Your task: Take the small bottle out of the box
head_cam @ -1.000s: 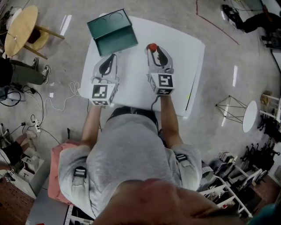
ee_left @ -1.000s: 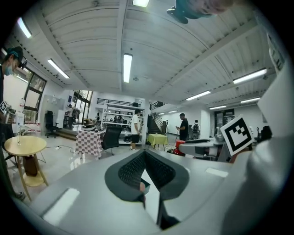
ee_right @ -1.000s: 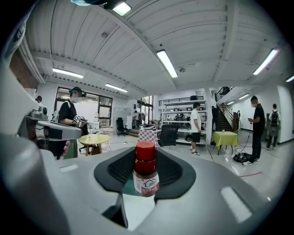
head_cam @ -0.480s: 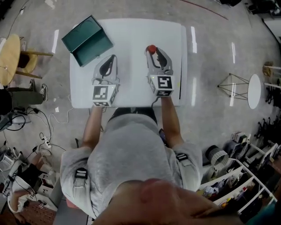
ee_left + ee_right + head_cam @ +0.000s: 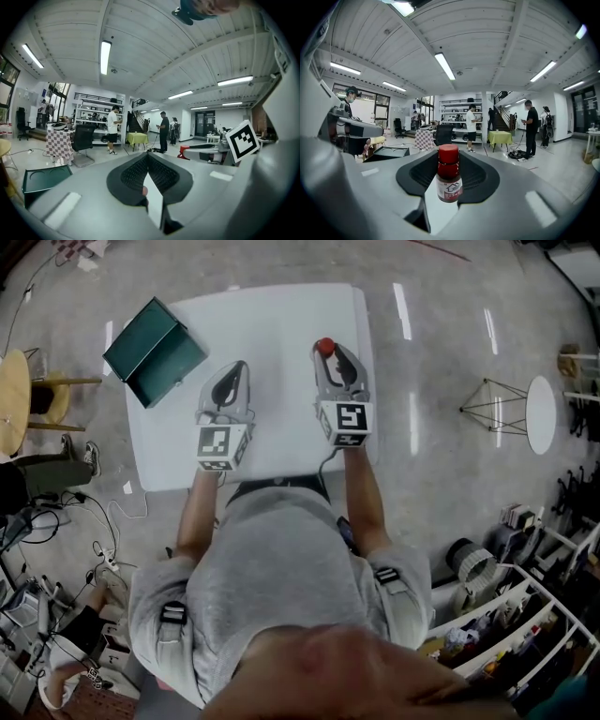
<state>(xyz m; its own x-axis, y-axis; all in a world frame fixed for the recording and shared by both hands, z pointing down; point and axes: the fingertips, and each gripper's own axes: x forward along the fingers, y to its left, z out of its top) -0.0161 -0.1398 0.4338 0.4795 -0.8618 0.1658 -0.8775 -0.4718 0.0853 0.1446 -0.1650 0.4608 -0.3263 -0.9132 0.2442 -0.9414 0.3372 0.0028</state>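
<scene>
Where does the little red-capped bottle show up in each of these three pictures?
Head view: the small bottle sits at the tip of the right gripper, upper centre, over the white table.
Left gripper view: only its red cap shows, centre-right, at the other gripper's tip.
Right gripper view: dead centre, clamped between the jaws.
Shared landmark: the open green box, left of the bottle in all three.

Box [image 5: 155, 351] occupies table's [image 5: 281, 324] far-left corner, middle apparently passable

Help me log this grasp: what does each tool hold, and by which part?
Right tool grips the small bottle by its labelled body, the red cap left free. Left tool holds nothing; its jaws are together.
</scene>
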